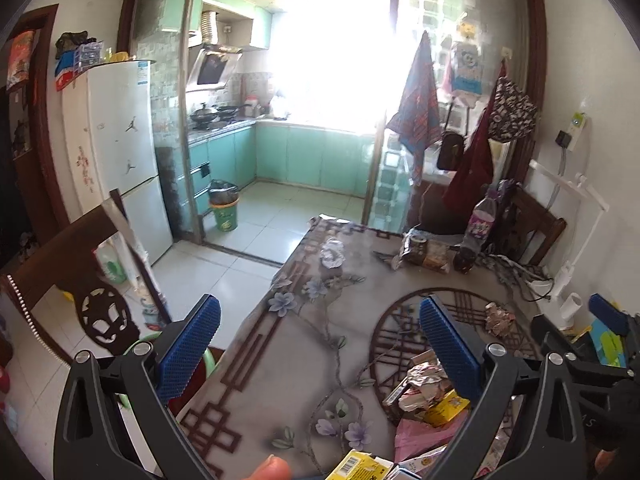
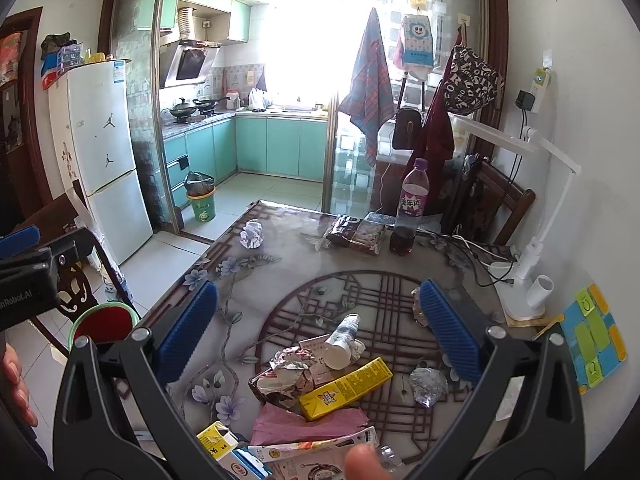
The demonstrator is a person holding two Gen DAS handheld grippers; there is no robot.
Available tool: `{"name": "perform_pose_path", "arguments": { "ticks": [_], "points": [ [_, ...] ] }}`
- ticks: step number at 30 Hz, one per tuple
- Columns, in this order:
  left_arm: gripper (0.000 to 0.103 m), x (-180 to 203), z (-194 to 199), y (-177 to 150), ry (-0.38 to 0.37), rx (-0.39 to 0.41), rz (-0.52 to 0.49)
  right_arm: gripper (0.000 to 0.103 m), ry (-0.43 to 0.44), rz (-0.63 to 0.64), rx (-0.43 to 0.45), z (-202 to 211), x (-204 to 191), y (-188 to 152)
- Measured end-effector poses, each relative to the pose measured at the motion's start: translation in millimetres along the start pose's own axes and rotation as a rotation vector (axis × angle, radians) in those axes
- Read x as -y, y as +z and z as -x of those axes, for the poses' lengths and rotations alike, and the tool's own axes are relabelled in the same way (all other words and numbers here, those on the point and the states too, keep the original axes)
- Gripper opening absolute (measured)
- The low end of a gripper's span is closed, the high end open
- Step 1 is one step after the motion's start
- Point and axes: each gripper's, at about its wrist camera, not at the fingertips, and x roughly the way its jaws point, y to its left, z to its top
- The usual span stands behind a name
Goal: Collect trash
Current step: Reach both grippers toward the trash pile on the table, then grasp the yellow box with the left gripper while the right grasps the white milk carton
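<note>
Both grippers are wide open and holding nothing: left gripper [image 1: 320, 348] over the table's [image 2: 280, 280] left edge, right gripper [image 2: 318, 332] above the trash pile. The yellow carton [image 2: 344, 388], crumpled wrappers [image 2: 286, 376] and pink bag [image 2: 308, 424] sit by the near edge, with one paper ball [image 2: 251, 233] at the far left corner.

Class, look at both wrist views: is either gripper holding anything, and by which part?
Nothing is held. The left gripper and right gripper are both open above the table.

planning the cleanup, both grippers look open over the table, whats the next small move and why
Probably lower the right gripper onto the yellow carton and close on it. Both grippers are open and hold nothing; the left gripper sits over the table edge. The carton lies on top of the trash pile, right between the right fingers.
</note>
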Motion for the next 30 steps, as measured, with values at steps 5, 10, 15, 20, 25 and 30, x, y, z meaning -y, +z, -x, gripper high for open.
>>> {"name": "perform_pose_path", "arguments": {
  "ticks": [5,10,15,20,25,30],
  "points": [
    [0.096,5,-8,-21,-0.084,-0.005,-0.105,0.1,0.112,0.001,-0.012,-10,20,-8],
    [0.095,7,-50,-97,-0.312,-0.381,-0.145,0.1,0.163,0.009,-0.204,-38,31,-32],
    [0.083,7,-78,-175,-0.335,-0.627,-0.201,0.1,0.284,-0.038,-0.352,-44,32,-70],
    [0.075,5,-103,-205,-0.34,-0.736,-0.186,0.1,0.33,-0.072,-0.448,-43,24,-106],
    [0.077,20,-103,-214,-0.41,-0.762,-0.255,0.1,0.363,-0.143,-0.506,-35,22,-125],
    [0.061,14,-126,-228,-0.374,-0.794,-0.267,0.1,0.321,-0.187,-0.573,-33,15,-141]
  ]
}}
